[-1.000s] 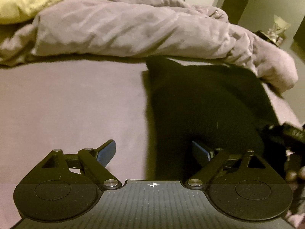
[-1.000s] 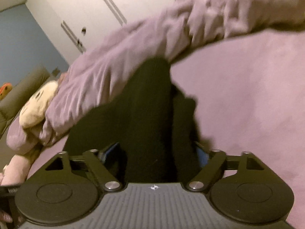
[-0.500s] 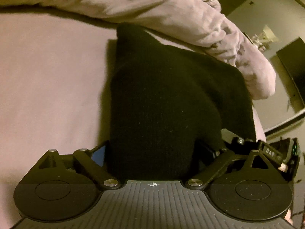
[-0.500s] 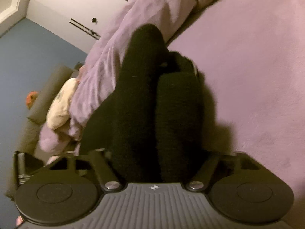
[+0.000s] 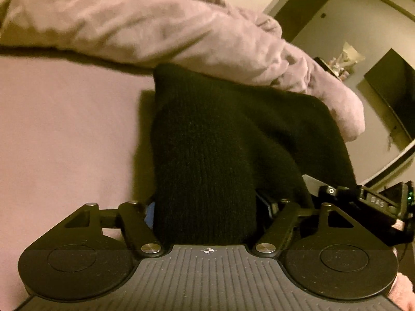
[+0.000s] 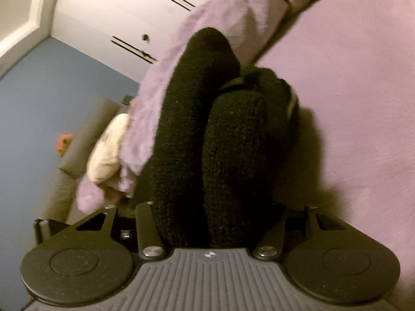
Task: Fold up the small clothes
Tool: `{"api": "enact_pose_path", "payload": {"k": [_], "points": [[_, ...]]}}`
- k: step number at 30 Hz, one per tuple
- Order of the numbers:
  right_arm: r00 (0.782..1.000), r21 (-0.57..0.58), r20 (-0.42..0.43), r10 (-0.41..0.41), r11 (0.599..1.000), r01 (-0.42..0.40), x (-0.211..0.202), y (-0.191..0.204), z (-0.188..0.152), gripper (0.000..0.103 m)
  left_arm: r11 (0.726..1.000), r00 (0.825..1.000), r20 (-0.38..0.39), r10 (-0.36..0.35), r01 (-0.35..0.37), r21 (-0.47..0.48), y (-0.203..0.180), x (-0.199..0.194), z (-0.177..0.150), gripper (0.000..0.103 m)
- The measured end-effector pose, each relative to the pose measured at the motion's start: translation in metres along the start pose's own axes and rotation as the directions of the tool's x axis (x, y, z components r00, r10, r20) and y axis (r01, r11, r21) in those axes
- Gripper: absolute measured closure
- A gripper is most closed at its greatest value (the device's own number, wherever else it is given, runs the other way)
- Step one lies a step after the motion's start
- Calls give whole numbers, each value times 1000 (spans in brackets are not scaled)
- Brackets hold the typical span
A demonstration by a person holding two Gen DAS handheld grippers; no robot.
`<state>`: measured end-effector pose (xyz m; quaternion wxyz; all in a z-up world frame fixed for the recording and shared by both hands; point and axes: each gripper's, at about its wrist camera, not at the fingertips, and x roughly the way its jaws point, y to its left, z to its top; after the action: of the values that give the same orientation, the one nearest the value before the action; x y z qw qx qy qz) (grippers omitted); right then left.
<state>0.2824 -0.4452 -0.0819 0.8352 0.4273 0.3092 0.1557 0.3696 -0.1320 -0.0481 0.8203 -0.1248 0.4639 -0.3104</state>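
The black knit garment [image 5: 223, 140] lies on the bed sheet [image 5: 64, 129], its far end against the rumpled duvet [image 5: 145, 23], its near end bunched up between both tools. Your left hand-held gripper [image 5: 205, 207] has just been closing, and the knit fills the gap between its jaws; the blue pads sit against the cloth on either side, so read it as gripping the garment. Your right hand-held gripper [image 6: 215, 217] has likewise been closing, its jaws drawn in on two thick rolls of the same knit.

To do this step well, keep both grips at the same edge, lift together, and carry the near end evenly toward the far end so the fold lands square; the thick knit will likely sag between the two holds.

The left view shows the garment's broad spread and the other tool at its right edge [image 5: 368, 202]. The right view alone shows the knit doubled into two rolls [image 6: 233, 155], a pale cushion [image 6: 109, 153] and the wardrobe doors [image 6: 109, 20].
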Motion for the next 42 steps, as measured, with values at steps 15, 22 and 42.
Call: {"api": "enact_pose_path", "payload": {"k": [15,22,42], "points": [[995,-91,-96,4,996,-13,71,80,-33,55,966,965,53,257,-258,8,45,-83,2,26],[981,-140,-45,-191,973,183,68,76,-47,31,951,952,-8,307,-307,-40,78,-83,-21,5],[832,-533,281,-478,644,550,106,174,-74,70,862,849,211,484,-504,48,25,-77,4,6]]}}
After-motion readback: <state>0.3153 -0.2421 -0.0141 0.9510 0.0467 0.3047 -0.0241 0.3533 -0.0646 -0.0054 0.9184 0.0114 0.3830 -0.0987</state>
